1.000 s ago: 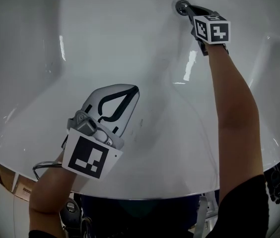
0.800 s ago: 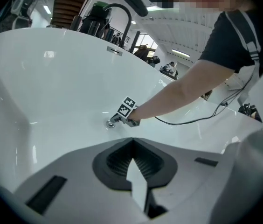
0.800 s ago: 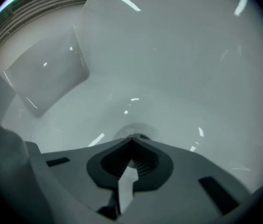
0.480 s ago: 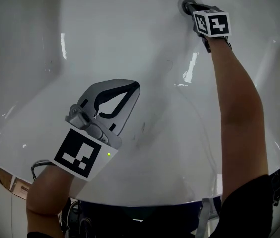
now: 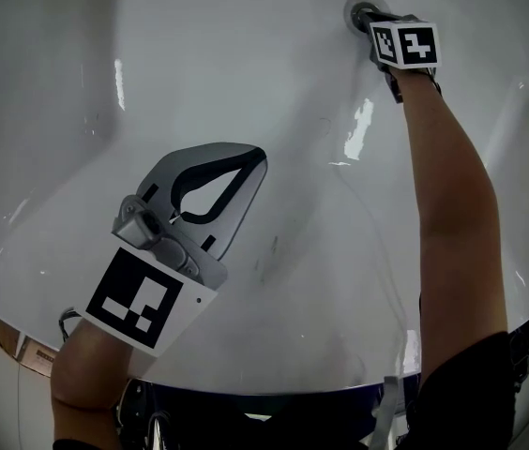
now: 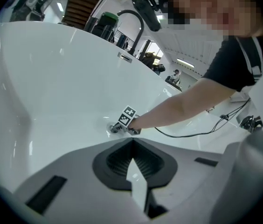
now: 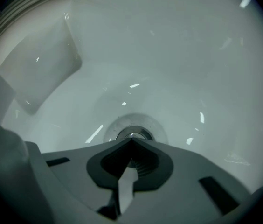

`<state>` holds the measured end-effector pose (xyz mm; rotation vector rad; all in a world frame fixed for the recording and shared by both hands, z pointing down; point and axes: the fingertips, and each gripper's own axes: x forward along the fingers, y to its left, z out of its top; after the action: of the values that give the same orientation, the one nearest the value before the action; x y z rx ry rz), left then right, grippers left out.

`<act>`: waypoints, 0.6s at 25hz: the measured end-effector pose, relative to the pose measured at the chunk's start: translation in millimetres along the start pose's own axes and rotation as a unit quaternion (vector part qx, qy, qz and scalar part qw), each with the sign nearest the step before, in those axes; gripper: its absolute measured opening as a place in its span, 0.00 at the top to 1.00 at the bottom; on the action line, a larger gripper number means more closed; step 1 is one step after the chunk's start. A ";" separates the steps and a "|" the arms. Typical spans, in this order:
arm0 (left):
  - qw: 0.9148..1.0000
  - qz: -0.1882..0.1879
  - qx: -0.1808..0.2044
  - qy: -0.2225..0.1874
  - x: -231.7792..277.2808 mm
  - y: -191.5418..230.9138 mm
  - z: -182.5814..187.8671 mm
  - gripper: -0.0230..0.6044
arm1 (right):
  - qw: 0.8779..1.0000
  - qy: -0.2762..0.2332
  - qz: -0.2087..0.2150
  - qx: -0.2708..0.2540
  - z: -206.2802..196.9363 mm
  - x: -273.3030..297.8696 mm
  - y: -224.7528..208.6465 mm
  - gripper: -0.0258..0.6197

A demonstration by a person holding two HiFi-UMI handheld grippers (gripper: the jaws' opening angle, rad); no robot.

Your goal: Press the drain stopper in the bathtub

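The round chrome drain stopper (image 5: 355, 10) sits in its metal ring at the bottom of the white bathtub (image 5: 199, 73). My right gripper (image 5: 370, 19) is shut with nothing between its jaws, and its joined tips lie over the stopper's near edge (image 7: 132, 133). Whether they touch it I cannot tell. My left gripper (image 5: 253, 165) is also shut and empty, held above the tub's near slope, far from the drain. From the left gripper view, the right gripper (image 6: 122, 127) and its marker cube (image 6: 128, 116) show at the stopper (image 6: 113, 129).
A black curved faucet (image 6: 138, 22) and a hand shower (image 6: 145, 3) stand at the tub's far rim. A thin black cable (image 6: 192, 133) trails across the tub wall under the person's arm. The tub's near rim (image 5: 274, 368) runs below my left gripper.
My right gripper has moved farther in and its tips now cover the stopper's edge. My left gripper has drifted slightly left and nearer the camera.
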<state>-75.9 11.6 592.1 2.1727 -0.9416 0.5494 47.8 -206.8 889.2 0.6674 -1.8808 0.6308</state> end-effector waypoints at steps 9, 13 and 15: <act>1.000 0.004 -0.027 -0.006 -0.9 1.3 1.4 0.95 | 0.999 -0.005 0.016 0.037 -1.9 4.0 -0.7 0.94; 1.000 0.001 -0.027 -0.006 -0.8 0.5 2.1 0.95 | 0.999 -0.014 0.021 0.045 -1.0 4.2 -0.8 0.94; 1.000 0.001 -0.028 -0.006 -1.1 0.8 2.3 0.95 | 0.999 -0.016 0.019 0.046 -0.4 4.3 -0.8 0.94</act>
<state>-77.0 10.0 590.2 2.1271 -0.9533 0.5060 47.1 -207.8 893.5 0.7065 -1.9074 0.7397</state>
